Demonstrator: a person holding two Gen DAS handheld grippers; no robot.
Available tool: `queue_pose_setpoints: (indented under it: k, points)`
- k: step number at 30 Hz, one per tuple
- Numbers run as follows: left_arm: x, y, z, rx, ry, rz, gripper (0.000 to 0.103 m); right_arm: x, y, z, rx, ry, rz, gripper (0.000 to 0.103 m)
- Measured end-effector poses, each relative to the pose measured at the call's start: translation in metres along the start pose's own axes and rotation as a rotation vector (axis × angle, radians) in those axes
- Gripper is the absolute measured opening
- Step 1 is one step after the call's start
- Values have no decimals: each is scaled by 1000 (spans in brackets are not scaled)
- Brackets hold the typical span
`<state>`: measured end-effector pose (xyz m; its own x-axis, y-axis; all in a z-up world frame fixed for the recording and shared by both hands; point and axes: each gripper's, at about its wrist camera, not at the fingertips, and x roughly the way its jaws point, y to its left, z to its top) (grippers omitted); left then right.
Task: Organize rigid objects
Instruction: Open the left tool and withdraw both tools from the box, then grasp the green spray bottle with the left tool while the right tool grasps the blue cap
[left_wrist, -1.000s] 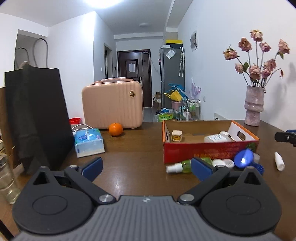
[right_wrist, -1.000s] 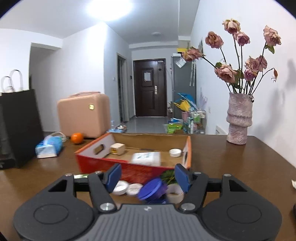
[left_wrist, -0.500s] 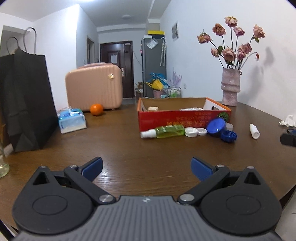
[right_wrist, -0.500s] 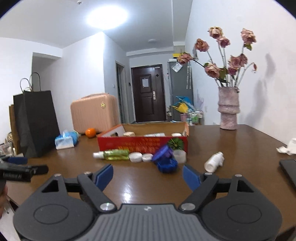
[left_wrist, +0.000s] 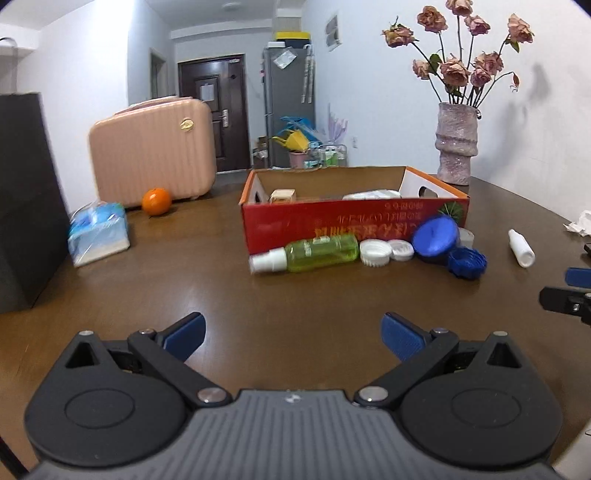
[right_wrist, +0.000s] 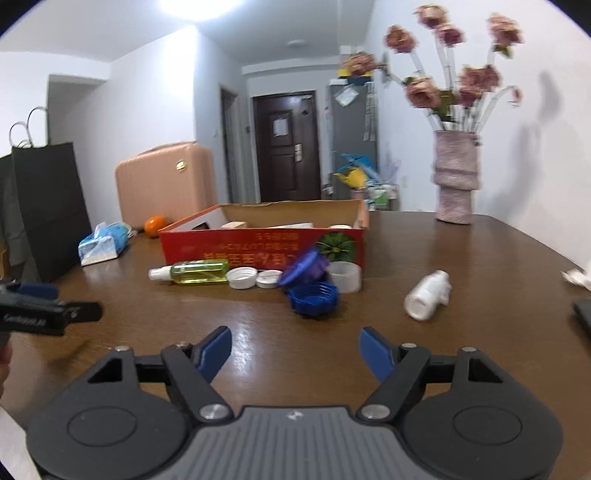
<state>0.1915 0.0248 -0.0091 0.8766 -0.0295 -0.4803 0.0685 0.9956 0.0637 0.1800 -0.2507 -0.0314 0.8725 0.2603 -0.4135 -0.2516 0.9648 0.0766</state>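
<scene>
My right gripper (right_wrist: 295, 350) nearer small white plastic bottle (right_wrist: 428, 294) lying ahead-right on brown wooden table (right_wrist: 461, 258), long axis slanting away; jaws closing, nothing between; left gripper (left_wrist: 291, 334) open, empty.

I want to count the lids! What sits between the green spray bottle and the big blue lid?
Two white ribbed caps lie side by side there, clearest in the left wrist view.

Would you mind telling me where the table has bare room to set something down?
Free: the wood between the tissue pack and the red box, and the near strip ahead of both grippers. Also between the blue ribbed lid and the white bottle. Crowded: along the box's front, where the green spray bottle, white caps and blue lids sit packed.
</scene>
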Motion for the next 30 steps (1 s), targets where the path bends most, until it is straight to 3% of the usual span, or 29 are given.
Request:
queue_pose_setpoints:
  k: [4,9,15,16,18,20,21,22,24,28,30]
  points:
    - [40,6,25,73,-19,-96,103,33,-7,17,18,12,-18,71]
    - [112,5,55,137,71,-223,95,75,-14,28,16,68,-64,70]
    - [164,-6,60,274,123,-297,92,116,-19,31,-17,170,-72,69]
    - [167,-7,60,280,121,-296,90,121,-20,32,-20,176,-66,69]
    - [171,-6,60,270,120,-280,75,132,-17,36,-48,178,-70,69]
    - [167,-1,59,232,117,-274,67,141,-16,39,-55,191,-71,67]
    - [165,0,59,215,118,-275,63,144,-17,40,-49,199,-66,61]
    - [163,1,59,203,122,-274,61,147,-18,41,-39,207,-57,53]
    - [163,-1,60,209,126,-281,57,149,-21,39,-19,214,-43,52]
    - [180,-13,61,221,166,-283,59,146,-22,38,-9,218,-28,52]
    - [176,-19,60,236,170,-263,48,141,-22,36,-3,221,-21,52]
